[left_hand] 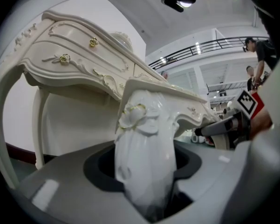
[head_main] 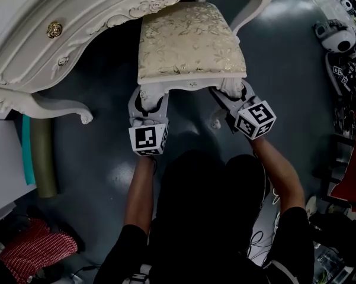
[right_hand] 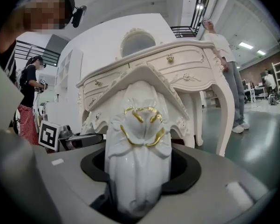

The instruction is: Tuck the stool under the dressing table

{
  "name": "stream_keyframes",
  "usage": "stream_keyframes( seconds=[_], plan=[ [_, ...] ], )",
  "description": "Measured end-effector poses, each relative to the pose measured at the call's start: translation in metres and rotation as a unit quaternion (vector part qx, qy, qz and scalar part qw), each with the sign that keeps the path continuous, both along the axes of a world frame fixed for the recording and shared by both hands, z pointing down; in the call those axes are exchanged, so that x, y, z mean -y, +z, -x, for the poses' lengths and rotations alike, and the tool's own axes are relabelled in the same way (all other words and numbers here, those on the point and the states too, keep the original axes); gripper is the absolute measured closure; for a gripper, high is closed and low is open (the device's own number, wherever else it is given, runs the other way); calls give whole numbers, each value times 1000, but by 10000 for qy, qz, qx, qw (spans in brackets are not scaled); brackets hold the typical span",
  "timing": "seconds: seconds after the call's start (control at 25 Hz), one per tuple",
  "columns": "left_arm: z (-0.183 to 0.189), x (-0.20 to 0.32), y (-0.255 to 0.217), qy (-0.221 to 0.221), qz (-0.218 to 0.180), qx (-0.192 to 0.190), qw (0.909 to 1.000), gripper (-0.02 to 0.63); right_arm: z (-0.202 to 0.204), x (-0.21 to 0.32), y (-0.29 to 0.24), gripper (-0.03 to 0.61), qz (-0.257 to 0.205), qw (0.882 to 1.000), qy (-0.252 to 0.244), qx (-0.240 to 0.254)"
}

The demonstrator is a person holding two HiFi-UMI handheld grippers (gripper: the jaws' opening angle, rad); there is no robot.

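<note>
The stool, white and carved with a gold brocade seat [head_main: 189,40], stands on the dark floor with its far end under the edge of the ornate white dressing table [head_main: 59,46]. My left gripper [head_main: 149,102] is shut on the stool's near left leg [left_hand: 144,143], which fills the gap between the jaws. On the near right leg [right_hand: 137,143], trimmed in gold, my right gripper [head_main: 230,96] is shut as well. Both grippers point roughly level towards the table. The left gripper view shows the table's drawers [left_hand: 70,64] ahead, and the right gripper view shows the table [right_hand: 177,64] ahead too.
A curved table leg [head_main: 53,108] stands left of the stool. A rolled green mat [head_main: 44,158] and red checked cloth [head_main: 32,247] lie at the left. White machines [head_main: 340,37] sit at the right. A person [right_hand: 228,73] stands beside the table.
</note>
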State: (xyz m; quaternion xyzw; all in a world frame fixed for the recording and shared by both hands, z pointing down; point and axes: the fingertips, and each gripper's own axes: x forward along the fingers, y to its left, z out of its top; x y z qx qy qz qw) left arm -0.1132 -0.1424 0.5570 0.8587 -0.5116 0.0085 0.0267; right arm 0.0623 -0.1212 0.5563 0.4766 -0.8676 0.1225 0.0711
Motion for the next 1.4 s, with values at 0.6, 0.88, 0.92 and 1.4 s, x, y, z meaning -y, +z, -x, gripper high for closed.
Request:
stream_keyframes(
  seconds=[0.6, 0.88, 0.92, 1.4],
  plan=[
    [-16, 31, 9, -207, 6, 178, 9996, 364, -17, 37, 14, 314, -46, 9998, -83, 168],
    [-33, 63, 17, -198, 41, 210, 9996, 364, -34, 69, 24, 314, 8, 9998, -66, 177],
    [-34, 65, 17, -203, 41, 210, 9996, 364, -35, 71, 25, 314, 5, 9998, -72, 177],
    [-45, 86, 9, -321, -64, 255, 9991, 364, -46, 96, 20, 314, -113, 9995, -174, 217]
  ],
)
